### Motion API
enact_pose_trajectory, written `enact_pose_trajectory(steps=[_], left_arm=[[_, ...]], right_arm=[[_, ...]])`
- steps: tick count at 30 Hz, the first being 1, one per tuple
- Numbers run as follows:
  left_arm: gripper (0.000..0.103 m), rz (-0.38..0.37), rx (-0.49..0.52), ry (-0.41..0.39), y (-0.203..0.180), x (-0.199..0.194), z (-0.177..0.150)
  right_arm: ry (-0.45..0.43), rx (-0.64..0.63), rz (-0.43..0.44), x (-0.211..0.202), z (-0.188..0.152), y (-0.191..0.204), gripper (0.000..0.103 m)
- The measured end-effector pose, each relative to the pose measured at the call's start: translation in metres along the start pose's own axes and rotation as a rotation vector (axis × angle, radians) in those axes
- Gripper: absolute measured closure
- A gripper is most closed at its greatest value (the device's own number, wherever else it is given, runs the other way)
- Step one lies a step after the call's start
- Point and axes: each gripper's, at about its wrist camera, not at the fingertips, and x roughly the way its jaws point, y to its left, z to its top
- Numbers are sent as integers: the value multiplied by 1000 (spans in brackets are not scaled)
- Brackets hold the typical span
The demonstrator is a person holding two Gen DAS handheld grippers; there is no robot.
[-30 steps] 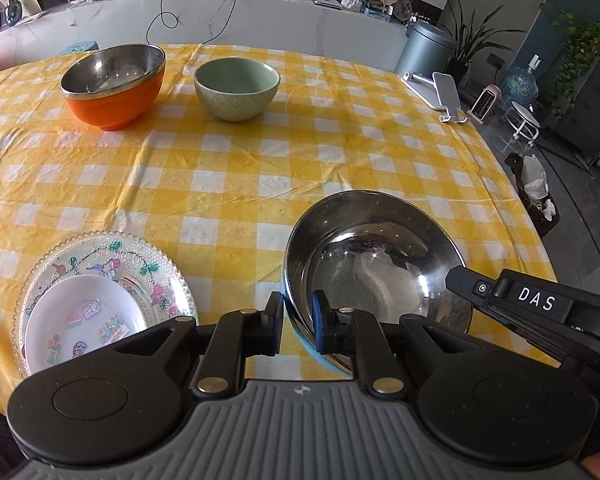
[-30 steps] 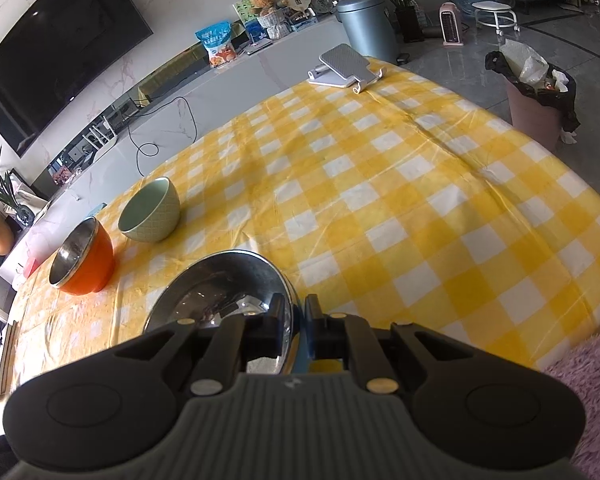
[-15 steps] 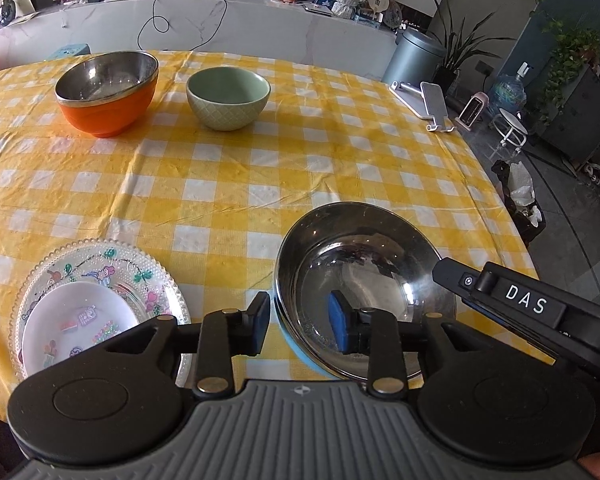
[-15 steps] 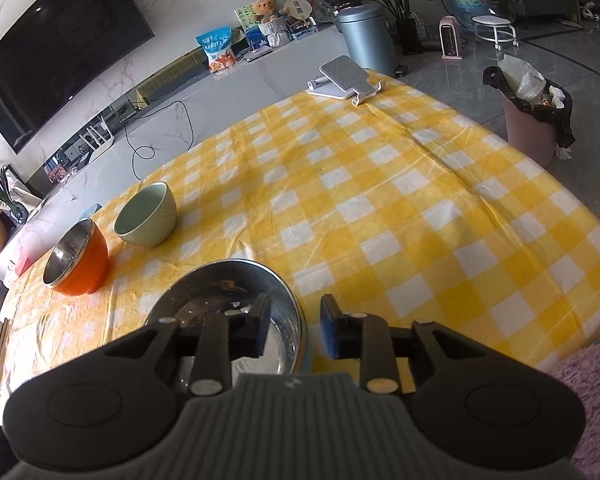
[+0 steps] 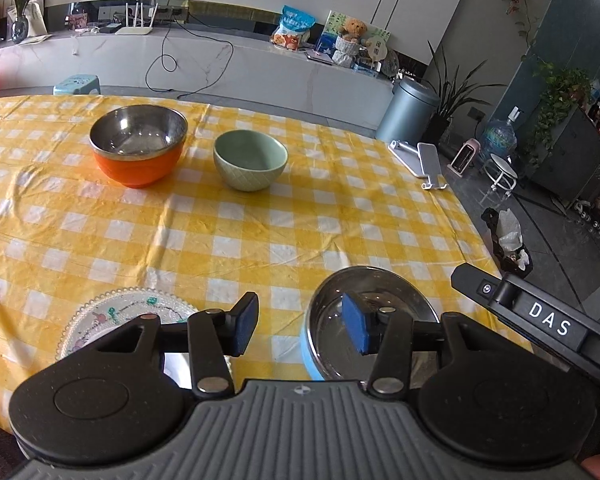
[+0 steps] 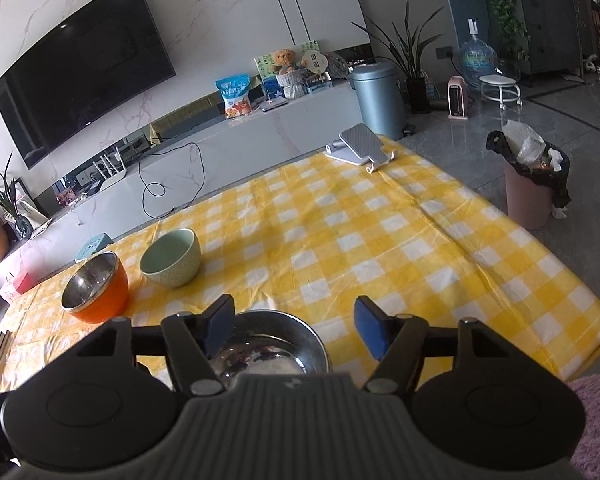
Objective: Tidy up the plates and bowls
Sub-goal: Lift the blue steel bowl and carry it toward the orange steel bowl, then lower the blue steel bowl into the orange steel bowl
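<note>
A second ago I have both sets of jaws pinched on the rim of the steel bowl [image 5: 374,320]; they have just been opening, and now the left gripper [image 5: 300,330] and right gripper [image 6: 294,328] both stand spread, nothing pressed between the pads. The bowl – shiny inside, pale blue outside – sits on the near edge of the yellow checked tablecloth [image 5: 260,224], just beside the patterned glass plate [image 5: 112,316]. Farther off stand an orange bowl [image 5: 138,148] and a green bowl [image 5: 250,160], close together but apart. Behind the table I see a white counter [image 6: 260,136] under a dark television [image 6: 84,76].
</note>
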Motion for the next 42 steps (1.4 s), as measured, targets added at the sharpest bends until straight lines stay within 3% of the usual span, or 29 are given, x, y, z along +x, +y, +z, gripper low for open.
enact_pose_trajectory(steps=[12, 25, 32, 42], left_arm=[[42, 117, -67, -95, 66, -23, 13], [35, 98, -225, -136, 142, -23, 24], [35, 71, -274, -125, 166, -5, 40], [41, 103, -293, -86, 188, 37, 84]], right_arm=[[-14, -119, 81, 0, -10, 65, 20], [47, -166, 149, 39, -17, 128, 13], [136, -140, 183, 77, -14, 152, 23], [207, -177, 178, 137, 2, 194, 44]])
